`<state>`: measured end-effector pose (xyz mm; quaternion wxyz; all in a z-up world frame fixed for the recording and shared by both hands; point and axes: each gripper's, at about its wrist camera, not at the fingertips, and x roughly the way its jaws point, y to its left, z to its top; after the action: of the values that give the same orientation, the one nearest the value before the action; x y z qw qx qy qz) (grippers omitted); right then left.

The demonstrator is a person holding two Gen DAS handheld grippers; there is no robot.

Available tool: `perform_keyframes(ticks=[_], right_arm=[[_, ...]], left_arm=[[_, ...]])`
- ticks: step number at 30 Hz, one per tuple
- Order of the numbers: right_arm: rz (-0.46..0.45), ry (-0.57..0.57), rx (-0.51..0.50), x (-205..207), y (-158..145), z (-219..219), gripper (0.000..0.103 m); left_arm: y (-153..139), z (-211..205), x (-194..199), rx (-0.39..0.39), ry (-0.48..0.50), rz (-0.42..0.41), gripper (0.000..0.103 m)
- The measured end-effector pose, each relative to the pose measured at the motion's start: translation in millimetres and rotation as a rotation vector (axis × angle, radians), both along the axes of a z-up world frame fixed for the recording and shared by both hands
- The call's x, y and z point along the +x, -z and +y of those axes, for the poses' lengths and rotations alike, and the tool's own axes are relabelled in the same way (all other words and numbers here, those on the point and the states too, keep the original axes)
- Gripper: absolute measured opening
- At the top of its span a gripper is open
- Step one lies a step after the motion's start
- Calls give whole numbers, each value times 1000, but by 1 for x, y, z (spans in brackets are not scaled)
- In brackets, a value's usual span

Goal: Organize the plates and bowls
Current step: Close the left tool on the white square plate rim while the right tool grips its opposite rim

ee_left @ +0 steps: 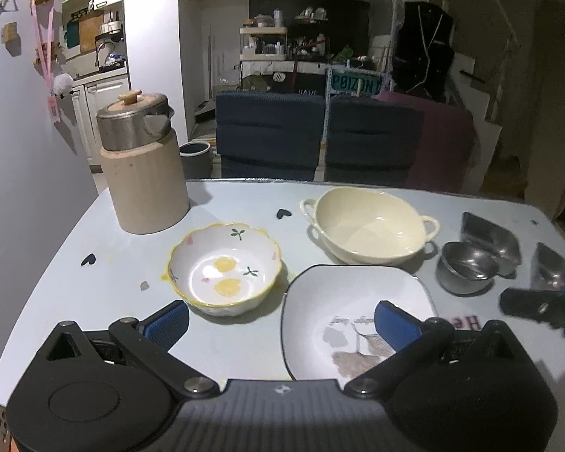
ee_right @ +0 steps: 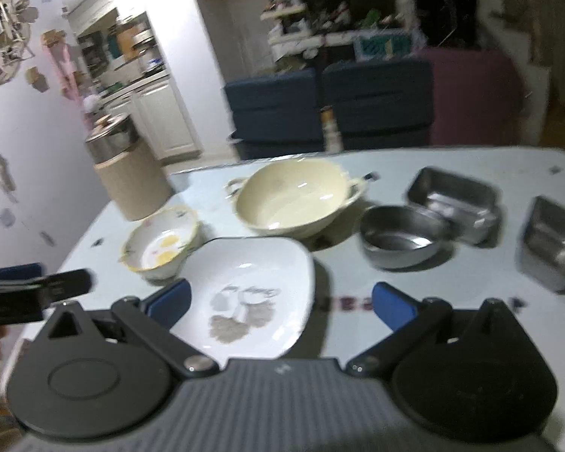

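Note:
A white square plate (ee_left: 342, 301) (ee_right: 260, 263) with a grey print lies near the table's front edge. Left of it sits a small scalloped bowl (ee_left: 224, 269) (ee_right: 162, 243) with yellow hearts. Behind them stands a cream two-handled bowl (ee_left: 369, 226) (ee_right: 293, 196). A round steel bowl (ee_left: 465, 267) (ee_right: 399, 235) and two steel rectangular trays (ee_left: 489, 241) (ee_right: 455, 203) (ee_right: 550, 245) are to the right. My left gripper (ee_left: 282, 320) hovers open, low over the gap between the scalloped bowl and the plate. My right gripper (ee_right: 280, 301) is open above the plate's near edge, holding nothing.
A tan canister with a steel lidded pot (ee_left: 143, 165) (ee_right: 128, 173) stands at the back left of the light blue table (ee_left: 94, 301). Dark blue chairs (ee_left: 271, 135) and a maroon one (ee_left: 444, 143) line the far side. The right gripper's tip (ee_left: 542, 307) shows at the left view's right edge.

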<state>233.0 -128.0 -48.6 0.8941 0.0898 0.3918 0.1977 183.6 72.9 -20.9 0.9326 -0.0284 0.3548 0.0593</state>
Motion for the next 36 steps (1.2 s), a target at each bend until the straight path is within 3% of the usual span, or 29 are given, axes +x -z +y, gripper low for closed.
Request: perform_keyframes(ticks=[11, 15, 23, 25, 27, 30, 32, 36], right_arm=[[124, 64, 55, 48, 39, 13, 103], [186, 107, 42, 60, 60, 13, 103], [341, 193, 141, 72, 85, 6, 103], [363, 214, 133, 71, 86, 7, 103], [378, 228, 154, 75, 89, 6, 99], [407, 213, 145, 84, 95, 9, 75], [412, 191, 131, 87, 99, 10, 65], [422, 169, 111, 90, 101, 10, 38]], left_arm=[[36, 15, 45, -14, 39, 55, 103], [52, 26, 57, -88, 16, 87, 103], [82, 50, 79, -279, -36, 225, 102], [86, 52, 81, -308, -34, 232, 96], [89, 53, 83, -348, -37, 241, 77], [94, 54, 87, -389, -47, 258, 56], [96, 55, 89, -410, -53, 263, 47], [101, 54, 94, -400, -54, 283, 22]])
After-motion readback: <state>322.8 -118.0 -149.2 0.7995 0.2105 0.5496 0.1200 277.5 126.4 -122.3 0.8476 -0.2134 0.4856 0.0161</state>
